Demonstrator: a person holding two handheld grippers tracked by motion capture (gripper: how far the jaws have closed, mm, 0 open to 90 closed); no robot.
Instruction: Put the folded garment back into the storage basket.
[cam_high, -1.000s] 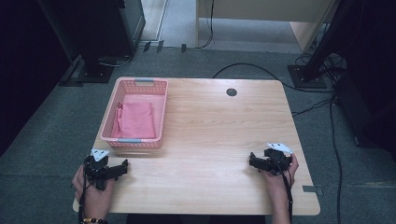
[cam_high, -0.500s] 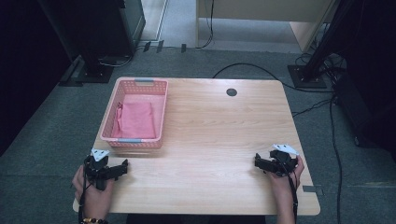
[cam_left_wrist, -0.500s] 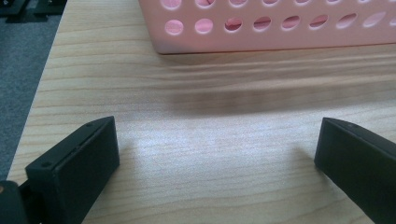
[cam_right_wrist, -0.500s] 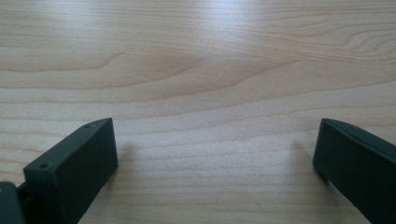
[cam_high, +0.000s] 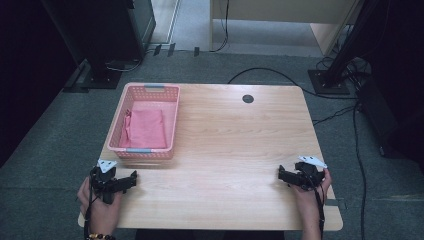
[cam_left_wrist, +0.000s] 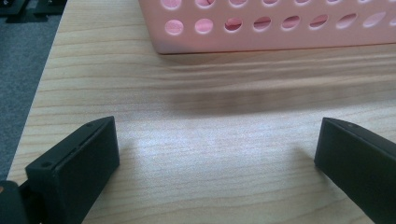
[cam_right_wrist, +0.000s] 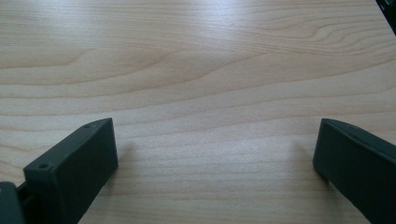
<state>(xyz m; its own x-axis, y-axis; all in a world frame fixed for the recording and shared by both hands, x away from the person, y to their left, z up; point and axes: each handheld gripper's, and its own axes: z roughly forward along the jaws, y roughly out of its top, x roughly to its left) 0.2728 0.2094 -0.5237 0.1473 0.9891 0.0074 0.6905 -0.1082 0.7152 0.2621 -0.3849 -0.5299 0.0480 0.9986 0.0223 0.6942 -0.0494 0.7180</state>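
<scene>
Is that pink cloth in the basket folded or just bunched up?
Folded: the cloth lies flat as a neat rectangle on the basket floor.

No readable text, labels, brands or numbers on basket (cam_high: 145, 150), cloth (cam_high: 147, 128), table (cam_high: 235, 150)

Black grommet (cam_high: 248, 99) at table (cam_high: 235, 150) far edge; cables (cam_high: 260, 75) on grey carpet (cam_high: 60, 135).
</scene>
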